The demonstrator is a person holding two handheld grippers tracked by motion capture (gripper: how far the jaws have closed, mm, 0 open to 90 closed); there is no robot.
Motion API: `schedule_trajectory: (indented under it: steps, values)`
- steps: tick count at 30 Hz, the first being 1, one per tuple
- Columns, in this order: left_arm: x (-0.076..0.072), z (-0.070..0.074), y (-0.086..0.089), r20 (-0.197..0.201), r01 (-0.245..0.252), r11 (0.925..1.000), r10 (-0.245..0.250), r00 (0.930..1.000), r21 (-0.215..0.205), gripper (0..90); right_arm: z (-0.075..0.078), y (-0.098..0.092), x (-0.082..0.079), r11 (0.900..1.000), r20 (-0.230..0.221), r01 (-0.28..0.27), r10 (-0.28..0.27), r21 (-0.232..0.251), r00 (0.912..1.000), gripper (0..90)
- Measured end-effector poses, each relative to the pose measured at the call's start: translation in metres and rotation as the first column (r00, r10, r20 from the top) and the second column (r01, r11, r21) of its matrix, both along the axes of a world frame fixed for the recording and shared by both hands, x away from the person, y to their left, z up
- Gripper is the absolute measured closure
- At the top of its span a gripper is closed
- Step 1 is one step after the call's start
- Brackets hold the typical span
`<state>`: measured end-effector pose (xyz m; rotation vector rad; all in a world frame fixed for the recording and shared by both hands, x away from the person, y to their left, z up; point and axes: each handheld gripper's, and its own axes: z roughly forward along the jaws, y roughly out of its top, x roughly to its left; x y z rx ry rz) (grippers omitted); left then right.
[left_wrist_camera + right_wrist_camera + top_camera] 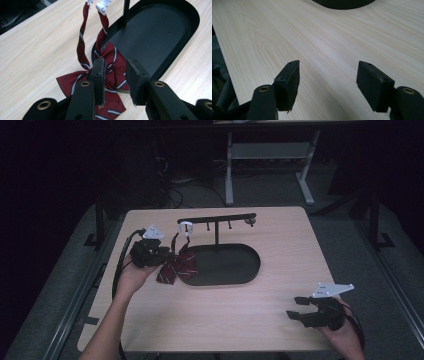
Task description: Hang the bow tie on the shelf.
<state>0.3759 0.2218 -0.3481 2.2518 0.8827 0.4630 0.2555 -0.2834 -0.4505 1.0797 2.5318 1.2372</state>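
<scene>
- You have one wooden table [280, 320] in front of you.
- You have one black oval tray [240, 265] on it, with one upright post and one crossbar [217, 218] on top.
- You can count three small pegs under that crossbar.
- You have one red striped bow tie [112, 72], with two strap ends.
- You hold two grippers: the left gripper [167, 256] and the right gripper [296, 307].

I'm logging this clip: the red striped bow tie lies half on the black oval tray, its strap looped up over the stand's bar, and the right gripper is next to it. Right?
Not quite: it is the left gripper that is next to the red striped bow tie. The high view shows this. The right gripper hovers apart, near the table's front edge. The tie does lie half on the black oval tray, strap looped up.
</scene>
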Motion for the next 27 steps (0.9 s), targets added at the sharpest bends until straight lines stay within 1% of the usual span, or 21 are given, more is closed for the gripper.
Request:
schedule_trajectory:
  steps: [5, 6, 9, 10, 15, 16, 19, 23, 27]
  values:
    - [-0.002, -0.002, 0.0, -0.005, 0.006, 1.0, -0.006, 1.0, 0.004, 68.3, 0.0, 0.0, 0.0, 1.0, -0.005, 0.003, -0.003, -0.001, 1.0, 34.7]
    - [-0.004, -0.003, 0.001, -0.006, 0.004, 1.0, -0.004, 1.0, -0.003, 68.2, 0.0, 0.0, 0.0, 1.0, -0.005, 0.003, -0.003, -0.002, 1.0, 34.7]
    - [-0.005, -0.004, 0.002, -0.005, 0.007, 1.0, -0.007, 1.0, 0.003, 67.9, 0.0, 0.0, 0.0, 1.0, -0.005, 0.003, -0.003, -0.002, 1.0, 34.7]
    - [-0.006, -0.006, 0.003, -0.01, 0.001, 1.0, -0.001, 1.0, -0.004, 67.7, 0.0, -0.001, 0.0, 1.0, -0.003, 0.004, -0.004, -0.001, 1.0, 34.7]
    - [-0.009, -0.009, 0.006, -0.012, 0.003, 1.0, -0.003, 0.9999, -0.006, 66.9, -0.001, -0.001, 0.0, 1.0, -0.003, 0.005, -0.005, -0.001, 1.0, 34.7]
    - [-0.01, -0.01, 0.006, -0.014, -0.003, 0.9999, 0.002, 0.9999, -0.012, 66.8, -0.001, -0.001, 0.0, 1.0, -0.003, 0.005, -0.005, -0.001, 1.0, 34.7]
    - [-0.01, -0.011, 0.007, -0.015, 0.003, 1.0, -0.003, 0.9999, -0.008, 66.4, -0.001, -0.001, 0.0, 1.0, -0.002, 0.005, -0.005, -0.001, 1.0, 34.7]
    - [-0.013, -0.014, 0.009, -0.021, 0.0, 0.9999, 0.0, 0.9998, -0.015, 65.6, -0.001, -0.001, 0.0, 1.0, 0.001, 0.002, -0.002, -0.002, 1.0, 34.7]
    - [-0.015, -0.015, 0.009, -0.019, 0.0, 0.9998, 0.0, 0.9998, -0.019, 65.1, -0.001, -0.001, 0.0, 1.0, -0.001, 0.005, -0.005, -0.002, 1.0, 34.7]
